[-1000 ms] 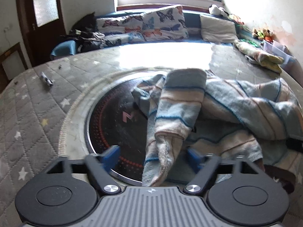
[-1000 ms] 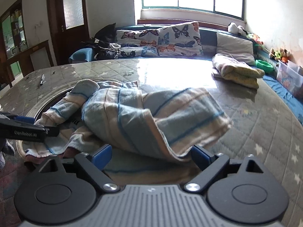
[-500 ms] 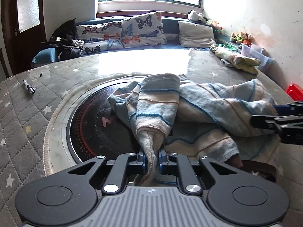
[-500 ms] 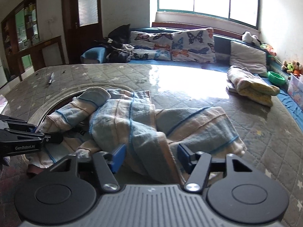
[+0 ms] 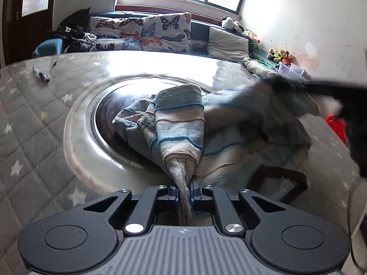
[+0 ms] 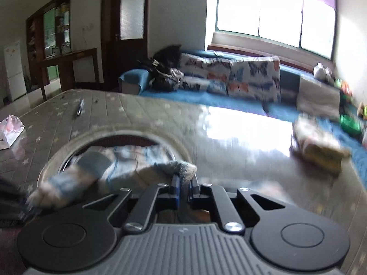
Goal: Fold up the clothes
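Grasping is done: left gripper [image 5: 184,193] and right gripper [image 6: 183,189] each pinch the blue-and-cream striped knitted garment [image 5: 183,123], heaped over the round glass inset [image 5: 107,114] of the near table. Next, probably lift and spread it flat.

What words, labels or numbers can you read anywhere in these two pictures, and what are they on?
None can be read.
Left gripper body: a small pale emblem, no letters.
Right gripper body: the same small mark, blurred.
Black bag on the sofa: a white patch, too small to read.
White box at the table's edge: pink print, too blurred to read.
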Available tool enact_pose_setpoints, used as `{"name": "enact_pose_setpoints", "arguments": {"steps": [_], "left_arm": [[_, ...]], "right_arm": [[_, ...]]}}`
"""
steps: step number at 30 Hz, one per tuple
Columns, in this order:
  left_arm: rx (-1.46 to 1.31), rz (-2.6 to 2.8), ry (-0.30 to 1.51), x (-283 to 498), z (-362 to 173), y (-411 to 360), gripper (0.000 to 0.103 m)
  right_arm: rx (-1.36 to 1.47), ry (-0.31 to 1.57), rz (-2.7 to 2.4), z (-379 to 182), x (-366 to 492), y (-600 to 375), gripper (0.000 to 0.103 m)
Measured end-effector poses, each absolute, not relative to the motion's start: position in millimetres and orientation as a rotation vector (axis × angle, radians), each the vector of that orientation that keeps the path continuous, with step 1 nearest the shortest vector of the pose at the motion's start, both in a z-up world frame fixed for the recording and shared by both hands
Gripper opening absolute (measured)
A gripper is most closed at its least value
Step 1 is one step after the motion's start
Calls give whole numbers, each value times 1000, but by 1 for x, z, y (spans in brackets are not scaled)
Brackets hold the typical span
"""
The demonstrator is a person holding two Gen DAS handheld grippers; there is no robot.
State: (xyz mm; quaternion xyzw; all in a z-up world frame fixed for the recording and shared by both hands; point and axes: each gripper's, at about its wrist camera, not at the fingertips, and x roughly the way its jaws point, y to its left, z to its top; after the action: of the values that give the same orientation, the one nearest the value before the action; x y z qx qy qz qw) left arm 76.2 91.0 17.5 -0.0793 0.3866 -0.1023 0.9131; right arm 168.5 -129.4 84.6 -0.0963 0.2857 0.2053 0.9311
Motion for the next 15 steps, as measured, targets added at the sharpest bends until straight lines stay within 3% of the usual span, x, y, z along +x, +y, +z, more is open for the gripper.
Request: {"name": "enact_pose_setpoints", "arguments": {"steps": [8, 15], "left_arm": [[-228, -218, 804, 37, 21, 112, 8], [-266, -168, 832, 15, 20, 131, 6]], "right_arm": [[-403, 490, 467, 123, 234, -67, 6], [-476, 465, 540, 126, 281, 6, 7]]}}
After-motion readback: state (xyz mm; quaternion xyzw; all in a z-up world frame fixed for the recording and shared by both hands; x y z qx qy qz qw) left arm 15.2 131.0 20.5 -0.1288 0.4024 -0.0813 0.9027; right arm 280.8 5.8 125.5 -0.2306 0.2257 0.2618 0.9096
